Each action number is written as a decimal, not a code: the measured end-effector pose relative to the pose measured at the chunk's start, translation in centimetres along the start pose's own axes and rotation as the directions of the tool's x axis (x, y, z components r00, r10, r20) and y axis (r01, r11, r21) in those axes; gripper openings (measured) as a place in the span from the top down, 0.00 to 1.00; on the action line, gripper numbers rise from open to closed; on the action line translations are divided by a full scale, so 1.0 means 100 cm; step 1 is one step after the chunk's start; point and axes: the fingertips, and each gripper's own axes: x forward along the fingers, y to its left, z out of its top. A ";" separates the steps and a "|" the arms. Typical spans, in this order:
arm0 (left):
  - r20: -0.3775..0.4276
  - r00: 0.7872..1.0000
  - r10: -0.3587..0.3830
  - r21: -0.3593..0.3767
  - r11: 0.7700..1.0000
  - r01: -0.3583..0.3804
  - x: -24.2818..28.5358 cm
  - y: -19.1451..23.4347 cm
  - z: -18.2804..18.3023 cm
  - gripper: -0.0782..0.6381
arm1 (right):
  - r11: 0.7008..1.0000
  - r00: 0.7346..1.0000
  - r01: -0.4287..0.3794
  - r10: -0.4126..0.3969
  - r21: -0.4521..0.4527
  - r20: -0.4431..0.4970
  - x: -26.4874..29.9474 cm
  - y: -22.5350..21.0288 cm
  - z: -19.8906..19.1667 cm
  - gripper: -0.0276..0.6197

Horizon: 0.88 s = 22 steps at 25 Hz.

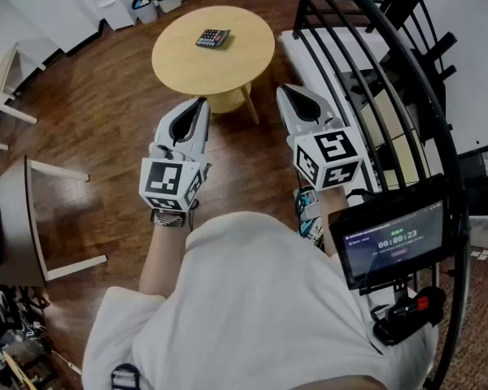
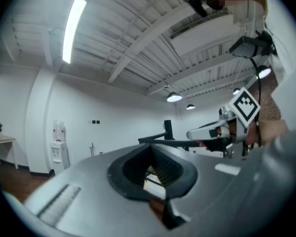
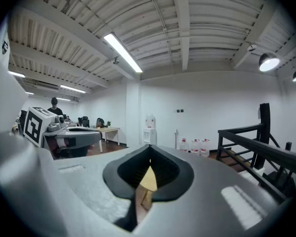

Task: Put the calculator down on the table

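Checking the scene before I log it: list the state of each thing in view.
Calculator: lying flat on the round table, nothing touching it.
Left tool: shut, empty.
Right tool: shut, empty.
Screen: lit, showing a timer.

A: What lies on the round wooden table (image 1: 228,71)?

B: A dark calculator (image 1: 213,38). It lies flat, a little toward the far side of the top and clear of the rim.

A: And what carries the table itself?

B: A brown plank floor (image 1: 106,112). The table stands on it on pale, splayed legs.

A: What else is on that floor?

B: A small bin (image 1: 145,8) by the far wall, with a second container (image 1: 169,0) just beside it — both well apart from the round table. At the left stands a low dark-topped table (image 1: 12,210) with white legs.
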 end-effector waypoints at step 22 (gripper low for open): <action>0.022 0.996 -0.084 -0.014 0.996 0.084 0.000 0.019 0.009 0.88 | 1.000 0.998 0.011 -0.010 -0.012 0.054 0.027 0.018 0.029 0.95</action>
